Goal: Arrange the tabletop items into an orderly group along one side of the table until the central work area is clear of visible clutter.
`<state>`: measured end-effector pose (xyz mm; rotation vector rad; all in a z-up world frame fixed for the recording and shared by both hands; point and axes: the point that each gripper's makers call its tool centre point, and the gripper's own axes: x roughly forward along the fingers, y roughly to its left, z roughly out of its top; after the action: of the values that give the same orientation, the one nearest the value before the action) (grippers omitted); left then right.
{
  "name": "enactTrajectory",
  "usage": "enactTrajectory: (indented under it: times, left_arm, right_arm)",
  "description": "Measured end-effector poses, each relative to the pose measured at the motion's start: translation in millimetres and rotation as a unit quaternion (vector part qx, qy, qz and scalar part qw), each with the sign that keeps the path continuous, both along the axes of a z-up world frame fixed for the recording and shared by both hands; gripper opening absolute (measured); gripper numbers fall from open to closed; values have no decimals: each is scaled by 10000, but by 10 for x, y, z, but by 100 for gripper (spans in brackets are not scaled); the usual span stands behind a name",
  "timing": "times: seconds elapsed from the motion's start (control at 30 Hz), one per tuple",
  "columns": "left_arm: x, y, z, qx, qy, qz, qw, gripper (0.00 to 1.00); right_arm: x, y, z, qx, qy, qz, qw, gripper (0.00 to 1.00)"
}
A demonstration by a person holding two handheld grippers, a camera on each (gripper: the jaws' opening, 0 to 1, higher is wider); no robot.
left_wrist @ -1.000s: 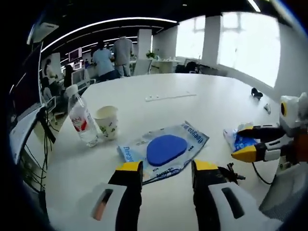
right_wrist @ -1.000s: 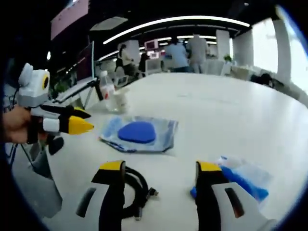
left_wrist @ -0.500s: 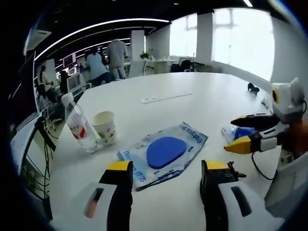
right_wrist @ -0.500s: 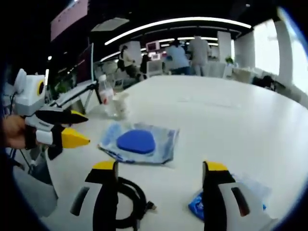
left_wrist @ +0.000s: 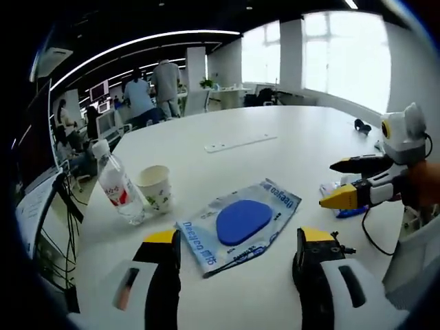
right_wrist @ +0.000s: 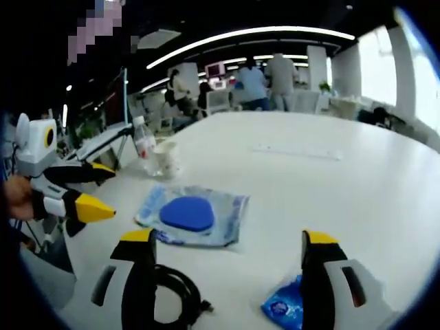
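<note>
Both grippers were up off the white table (left_wrist: 289,144), nothing held. My left gripper (left_wrist: 237,249) had its jaws spread wide, the clear packet with the blue pad (left_wrist: 240,221) lying flat just past them, near the table's edge. Water bottle (left_wrist: 118,183) stood upright with the paper cup (left_wrist: 155,187) just beside it, both off to the packet's left. White strip (left_wrist: 240,142) lay farther back, mid-table.

My right gripper (right_wrist: 230,249) was also spread wide. Black cable (right_wrist: 175,292) coiled by its left jaw, small blue packet (right_wrist: 283,307) against the inner side of its right jaw; I couldn't tell if it touched. Small dark object (left_wrist: 363,126) sat at the far right edge. People stood at desks behind the table.
</note>
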<state>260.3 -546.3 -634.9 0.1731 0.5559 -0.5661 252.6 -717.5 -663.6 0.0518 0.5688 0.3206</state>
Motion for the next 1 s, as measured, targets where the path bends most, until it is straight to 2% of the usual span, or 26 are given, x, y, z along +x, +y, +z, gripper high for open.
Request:
enactTrajectory:
  times: [0.1,0.17,0.2,0.23,0.33,0.47,0.63,0.9,1.0]
  left_arm:
    - [18,44,-17,93,-21,73,9999,74]
    - [41,90,-36,133,-25,176,9998,83]
    - [50,110,-51,177,-22,208,9996,88]
    - [51,141,-71,272,0,247,9993,92]
    - [52,164,-101,301,43,222,9993,93]
    - [60,191,-122,278,81,262,9992,95]
    - [74,216,-184,261,192,269,9991,99]
    - [106,247,-308,361,395,176,9984,99]
    - [108,250,-398,338,595,242,9974,99]
  right_arm:
    - [-13,13,-34,27,31,25,10000,90]
    - [-14,19,-45,36,35,35,10000,94]
    - [-14,36,-53,61,41,65,10000,98]
    - [-21,102,-50,169,41,221,9996,99]
    - [-34,125,-92,46,132,343,9993,100]
    - [-12,152,-91,179,112,329,9992,100]
    - [22,184,-142,73,205,452,9987,100]
    - [183,101,-140,-8,245,440,9987,100]
    - [266,32,-141,-72,212,336,9992,100]
